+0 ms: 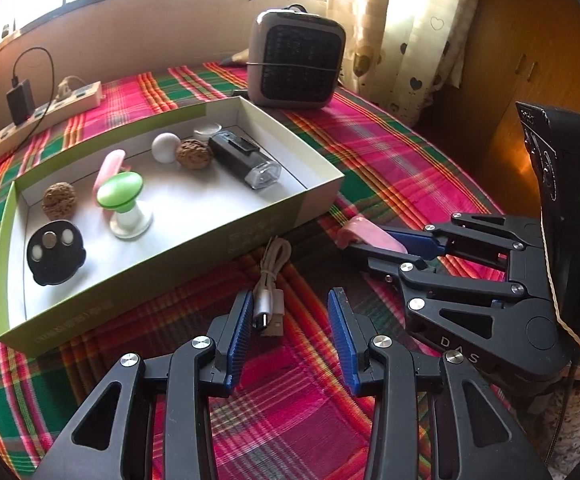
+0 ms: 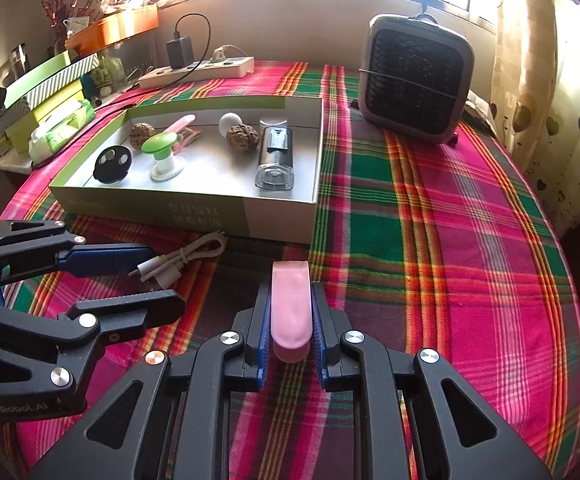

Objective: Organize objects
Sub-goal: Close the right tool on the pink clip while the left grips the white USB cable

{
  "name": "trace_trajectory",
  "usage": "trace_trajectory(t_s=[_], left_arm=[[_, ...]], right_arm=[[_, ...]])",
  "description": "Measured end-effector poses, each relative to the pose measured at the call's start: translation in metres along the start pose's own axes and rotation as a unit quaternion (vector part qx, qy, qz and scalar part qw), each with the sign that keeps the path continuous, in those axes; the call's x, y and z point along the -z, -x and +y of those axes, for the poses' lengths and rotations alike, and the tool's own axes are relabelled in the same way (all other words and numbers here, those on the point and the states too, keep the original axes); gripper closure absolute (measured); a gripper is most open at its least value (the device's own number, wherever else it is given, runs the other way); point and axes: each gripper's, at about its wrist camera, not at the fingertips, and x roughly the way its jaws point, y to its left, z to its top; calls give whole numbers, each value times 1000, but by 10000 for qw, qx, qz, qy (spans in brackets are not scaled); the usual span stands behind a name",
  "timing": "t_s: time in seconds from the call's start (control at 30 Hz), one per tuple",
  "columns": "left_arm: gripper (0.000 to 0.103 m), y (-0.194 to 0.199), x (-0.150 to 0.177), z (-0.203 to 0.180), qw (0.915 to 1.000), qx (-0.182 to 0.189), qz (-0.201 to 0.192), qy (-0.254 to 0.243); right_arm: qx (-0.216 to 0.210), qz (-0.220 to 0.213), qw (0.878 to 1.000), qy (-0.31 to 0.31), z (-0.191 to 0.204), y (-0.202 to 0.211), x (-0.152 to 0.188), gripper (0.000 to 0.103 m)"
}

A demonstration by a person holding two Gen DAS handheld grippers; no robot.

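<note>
A shallow green-and-white box [image 1: 322,196] [image 2: 282,216] lies on the plaid cloth and holds two walnuts, a white ball, a black device, a green-topped piece, a pink clip and a black disc. A coiled white USB cable [image 1: 270,276] [image 2: 182,260] lies in front of the box. My left gripper [image 1: 290,316] is open, its fingers either side of the cable's plug end; it also shows in the right wrist view [image 2: 154,276]. My right gripper [image 2: 290,304] [image 1: 374,244] is shut on a pink clip [image 2: 291,308] [image 1: 364,234], just right of the cable and near the box's front corner.
A grey fan heater [image 1: 296,64] [image 2: 416,76] stands behind the box. A power strip with a black charger [image 1: 42,116] [image 2: 198,68] lies at the back left. Stacked boxes and tissues [image 2: 50,108] sit at the far left. A curtain [image 1: 406,28] hangs to the right.
</note>
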Motion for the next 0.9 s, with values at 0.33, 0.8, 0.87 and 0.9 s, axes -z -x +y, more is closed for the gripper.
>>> trace_trajectory(t_s=[0.33, 0.8, 0.87, 0.9], left_arm=[[66, -7, -3, -3, 9994, -317, 141, 23], [74, -11, -3, -10, 9974, -668, 78, -273], [78, -11, -4, -9, 9972, -699, 73, -253], [80, -10, -4, -8, 9972, -704, 69, -245]], right_arm=[[15, -1, 10000, -11, -3, 1, 2, 84], [-2, -3, 10000, -24, -3, 1, 1, 84], [-3, -4, 10000, -24, -3, 1, 1, 84], [-2, -4, 10000, -23, -3, 1, 1, 84]])
